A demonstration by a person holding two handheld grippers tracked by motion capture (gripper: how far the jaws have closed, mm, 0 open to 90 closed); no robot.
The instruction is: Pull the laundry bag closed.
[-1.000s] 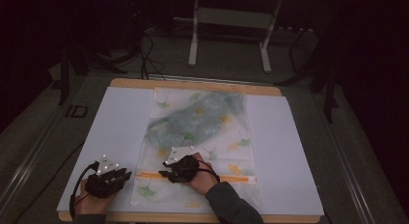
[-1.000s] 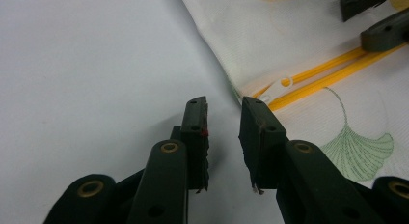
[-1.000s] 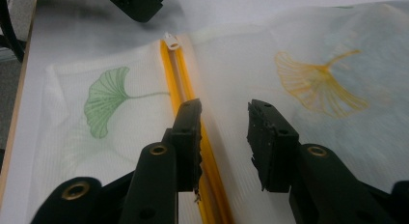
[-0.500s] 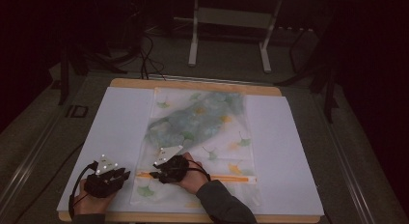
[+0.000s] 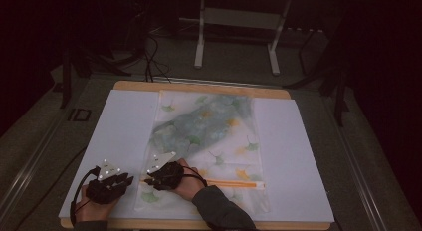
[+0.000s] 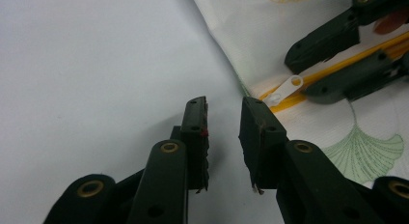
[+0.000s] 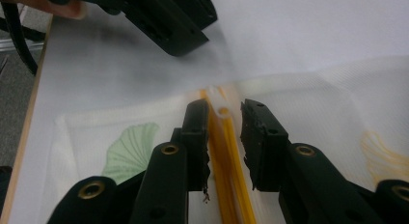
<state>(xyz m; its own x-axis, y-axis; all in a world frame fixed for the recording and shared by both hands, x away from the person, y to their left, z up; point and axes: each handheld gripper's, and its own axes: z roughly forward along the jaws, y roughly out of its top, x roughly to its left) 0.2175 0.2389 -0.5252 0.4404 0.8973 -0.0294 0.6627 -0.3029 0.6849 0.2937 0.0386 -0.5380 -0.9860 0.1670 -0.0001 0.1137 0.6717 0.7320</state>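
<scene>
Right gripper (image 7: 224,137) open astride yellow zipper (image 7: 230,185), white pull tab (image 7: 223,110) just ahead between fingers (image 7: 197,132), zipper in line with them; left gripper (image 6: 223,132) open, beside pouch (image 6: 337,132) edge.

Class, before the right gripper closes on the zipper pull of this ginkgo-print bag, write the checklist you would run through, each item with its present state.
1. Right gripper open: ok.
2. White zipper pull between its fingers: ok, it lies just past their tips.
3. Right gripper lined up along the orange zipper: ok.
4. Left gripper open at the bag's edge: ok, but it holds nothing.
5. Bag flat on the white sheet: ok near the zipper; its far half looks rumpled.
6. Whether the zipper is closed all along: cannot tell.
</scene>
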